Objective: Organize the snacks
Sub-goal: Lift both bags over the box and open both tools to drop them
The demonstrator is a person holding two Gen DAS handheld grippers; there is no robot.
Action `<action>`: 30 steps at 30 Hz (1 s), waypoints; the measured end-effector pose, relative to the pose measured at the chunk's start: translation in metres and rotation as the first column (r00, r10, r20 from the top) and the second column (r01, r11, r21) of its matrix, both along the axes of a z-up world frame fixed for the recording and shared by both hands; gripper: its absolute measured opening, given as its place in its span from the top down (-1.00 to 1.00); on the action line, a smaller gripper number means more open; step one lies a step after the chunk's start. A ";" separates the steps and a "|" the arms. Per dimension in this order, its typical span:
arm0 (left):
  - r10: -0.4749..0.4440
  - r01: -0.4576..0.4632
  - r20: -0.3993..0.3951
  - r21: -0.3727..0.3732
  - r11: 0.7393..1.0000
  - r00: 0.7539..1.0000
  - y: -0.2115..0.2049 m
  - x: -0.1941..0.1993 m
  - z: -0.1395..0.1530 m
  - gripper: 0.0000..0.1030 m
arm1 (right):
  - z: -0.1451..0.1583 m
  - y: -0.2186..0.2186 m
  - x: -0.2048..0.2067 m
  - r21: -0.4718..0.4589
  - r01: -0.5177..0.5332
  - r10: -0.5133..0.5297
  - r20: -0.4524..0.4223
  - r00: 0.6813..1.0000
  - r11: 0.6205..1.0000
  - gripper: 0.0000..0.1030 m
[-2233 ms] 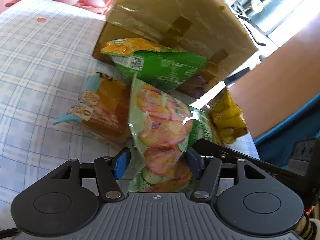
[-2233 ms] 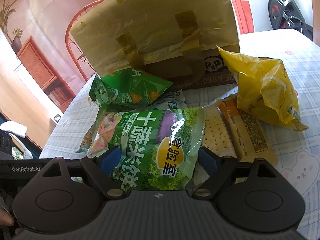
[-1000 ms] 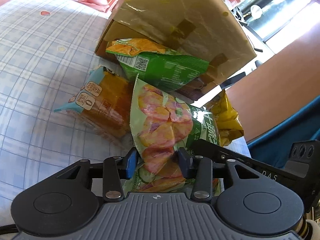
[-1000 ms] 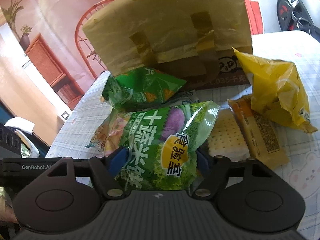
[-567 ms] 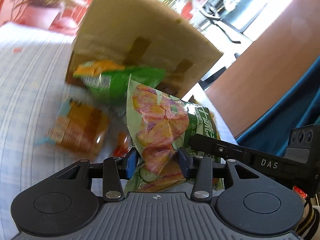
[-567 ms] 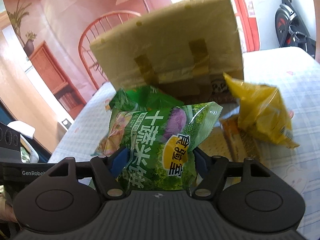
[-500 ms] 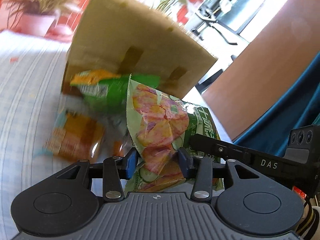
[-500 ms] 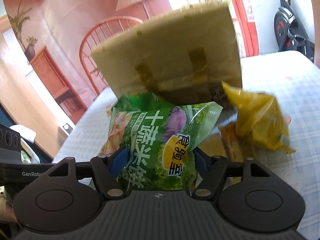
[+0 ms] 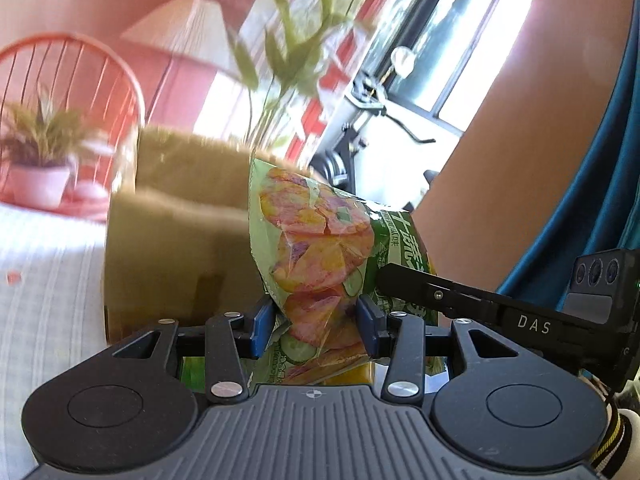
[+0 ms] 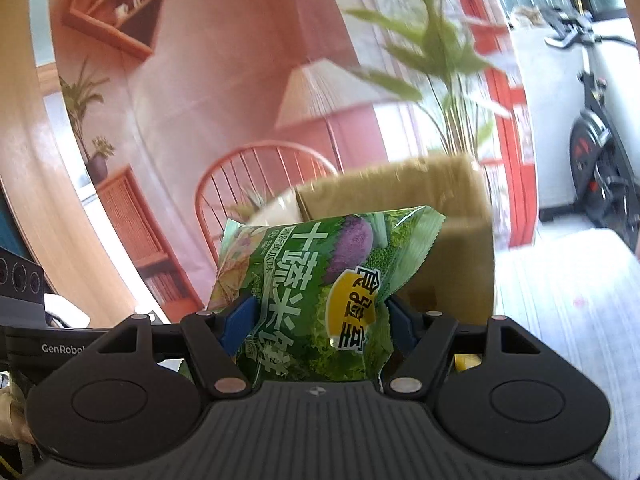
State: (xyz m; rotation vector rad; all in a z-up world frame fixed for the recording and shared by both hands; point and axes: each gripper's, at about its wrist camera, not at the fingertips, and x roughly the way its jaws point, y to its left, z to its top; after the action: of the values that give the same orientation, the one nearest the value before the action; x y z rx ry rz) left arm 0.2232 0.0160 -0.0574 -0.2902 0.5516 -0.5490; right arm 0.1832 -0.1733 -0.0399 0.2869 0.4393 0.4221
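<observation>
Both grippers hold the same green vegetable-cracker bag. In the left wrist view my left gripper (image 9: 316, 330) is shut on the bag (image 9: 316, 240) at its end printed with pink and orange crackers. In the right wrist view my right gripper (image 10: 316, 322) is shut on the bag (image 10: 320, 280) at its green end with white lettering. The bag is lifted in the air in front of the brown cardboard box (image 9: 176, 240), which also shows in the right wrist view (image 10: 452, 208). The right gripper's body (image 9: 500, 312) shows beside the bag. The other snacks are out of view.
The checked tablecloth (image 9: 44, 280) lies to the left of the box and shows to its right in the right wrist view (image 10: 560, 280). A red chair (image 10: 256, 176), a potted plant (image 9: 40, 152) and an exercise bike (image 10: 600, 148) stand beyond the table.
Both grippers have lifted the bag together off the table. The views tilted up, so the other snacks dropped out of sight and the box now sits lower and behind the bag.
</observation>
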 end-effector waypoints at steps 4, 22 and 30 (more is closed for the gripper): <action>0.020 -0.020 0.041 0.002 1.000 0.999 0.002 0.012 0.023 0.10 | 0.025 0.004 0.020 -0.016 -0.013 0.014 0.060 0.998 1.000 -0.39; 0.107 -0.105 -0.032 0.055 0.993 0.994 0.000 0.148 0.032 0.04 | 0.031 -0.004 0.186 -0.003 -0.059 0.059 0.022 0.998 0.998 -0.39; 0.127 -0.114 -0.108 0.119 0.986 0.986 -0.003 0.171 -0.002 -0.08 | -0.008 -0.002 0.217 -0.032 -0.031 0.027 -0.118 0.993 0.999 -0.41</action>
State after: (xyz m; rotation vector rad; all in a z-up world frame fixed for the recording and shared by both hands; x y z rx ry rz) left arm 0.3945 0.0132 -0.0592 -0.2478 0.6700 -0.3835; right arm 0.3998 -0.1757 -0.0475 0.2733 0.5658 0.4272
